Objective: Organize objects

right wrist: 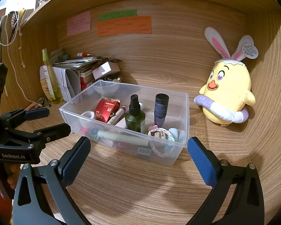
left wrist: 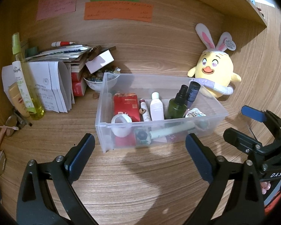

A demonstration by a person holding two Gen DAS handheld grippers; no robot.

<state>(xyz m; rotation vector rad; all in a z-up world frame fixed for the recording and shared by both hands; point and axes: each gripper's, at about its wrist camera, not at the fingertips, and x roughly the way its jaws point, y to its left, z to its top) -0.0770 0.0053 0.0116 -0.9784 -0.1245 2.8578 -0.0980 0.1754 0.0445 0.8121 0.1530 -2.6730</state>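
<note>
A clear plastic bin (left wrist: 211, 121) (right wrist: 121, 148) stands on the wooden desk. It holds a dark green spray bottle (left wrist: 176, 105) (right wrist: 135, 115), a purple tube (left wrist: 192, 93) (right wrist: 160, 107), a red packet (left wrist: 126, 104) (right wrist: 106, 109), a white bottle (left wrist: 156, 107), a white tape roll (left wrist: 120, 124) (right wrist: 88, 115) and a pale green tube (left wrist: 170, 130) (right wrist: 121, 137). My left gripper (left wrist: 140, 153) is open and empty, just in front of the bin; it also shows in the right wrist view (right wrist: 46, 121). My right gripper (right wrist: 138, 157) is open and empty before the bin's near corner; it also shows in the left wrist view (left wrist: 241, 123).
A yellow chick plush (left wrist: 214, 69) (right wrist: 228, 91) with rabbit ears sits at the right by the wall. At the back left stand a yellow-green spray bottle (left wrist: 23, 78) (right wrist: 51, 78), folded papers (left wrist: 52, 86), stacked books, a bowl of small items (left wrist: 98, 82) and a white box (left wrist: 100, 61). Glasses (left wrist: 12, 123) lie at the left.
</note>
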